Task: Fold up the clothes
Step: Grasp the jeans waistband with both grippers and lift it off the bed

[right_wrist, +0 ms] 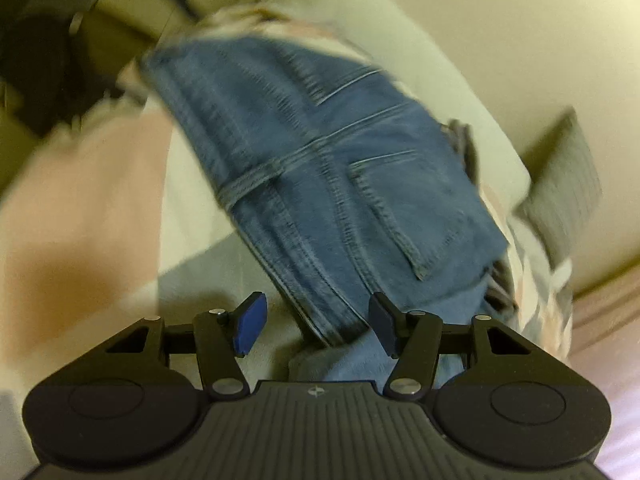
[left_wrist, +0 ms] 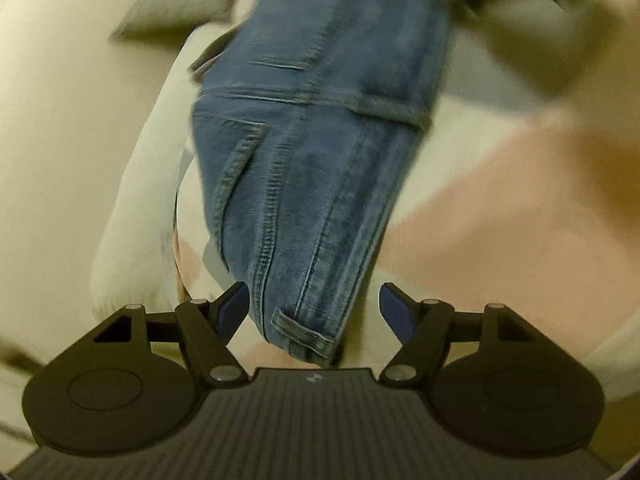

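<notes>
Jeans of blue denim (left_wrist: pixel 304 140), folded lengthwise, lie on a cream, pink and grey patterned bedspread (left_wrist: pixel 500 208). Left of the jeans a grey pillow (left_wrist: pixel 176 12) rests against the pale surface. The left tool (left_wrist: pixel 314 312) stands open with the jeans' waistband end between its blue pads (left_wrist: pixel 394 312), neither pressing on it. The right tool (right_wrist: pixel 316 324) is likewise open astride the jeans' edge, ungripped.
</notes>
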A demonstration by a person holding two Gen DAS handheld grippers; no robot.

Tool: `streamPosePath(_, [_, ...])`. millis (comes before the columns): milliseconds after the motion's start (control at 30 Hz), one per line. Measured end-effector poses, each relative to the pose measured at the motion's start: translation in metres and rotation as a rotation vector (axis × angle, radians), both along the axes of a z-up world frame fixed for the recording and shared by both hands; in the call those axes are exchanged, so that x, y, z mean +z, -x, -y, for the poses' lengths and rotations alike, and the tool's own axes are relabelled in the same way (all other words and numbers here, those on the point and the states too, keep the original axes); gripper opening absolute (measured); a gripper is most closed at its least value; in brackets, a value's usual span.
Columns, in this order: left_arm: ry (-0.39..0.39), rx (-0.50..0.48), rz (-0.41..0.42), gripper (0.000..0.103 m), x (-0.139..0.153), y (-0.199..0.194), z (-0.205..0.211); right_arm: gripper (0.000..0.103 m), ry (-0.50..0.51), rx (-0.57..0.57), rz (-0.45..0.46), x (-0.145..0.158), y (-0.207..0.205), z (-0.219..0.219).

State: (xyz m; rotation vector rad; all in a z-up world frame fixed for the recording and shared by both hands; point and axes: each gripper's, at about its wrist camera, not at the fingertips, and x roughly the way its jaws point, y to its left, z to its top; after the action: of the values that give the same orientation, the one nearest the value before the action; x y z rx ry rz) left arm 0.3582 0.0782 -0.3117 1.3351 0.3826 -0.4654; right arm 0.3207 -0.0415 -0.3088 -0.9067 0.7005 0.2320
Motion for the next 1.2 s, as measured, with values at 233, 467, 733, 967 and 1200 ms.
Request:
streamPosePath(233, [-0.143, -0.162, 0.149, 0.073, -0.045, -0.021, -0.013, 0.052, 0.288, 0.037, 0.092, -0.059, -0.025, 0.006])
streamPosePath(467, [-0.108, -0.199, 0.185, 0.045, -0.045, -0.038, -0.014, 0.033, 0.359, 0.121, 0.138, -0.07, -0.038, 0.015])
streamPosePath(733, [0.176, -0.009, 0.022, 0.013, 0.039, -0.049, -0.016, 0.008, 0.187, 0.066, 0.062, -0.005, -0.045, 0.024])
streamPosePath(967, [0.604, 0.216, -0.025, 0.012, 0.187, -0.062, -0.012, 0.007, -0.187, -0.116, 0.064, 0.139, -0.029, 0.046])
streamPosePath(1200, [0.869, 0.15, 0.102, 0.012, 0.316, -0.02, 0.023, 0.007, -0.599, -0.23, 0.053, 0.269, 0.055, 0.078])
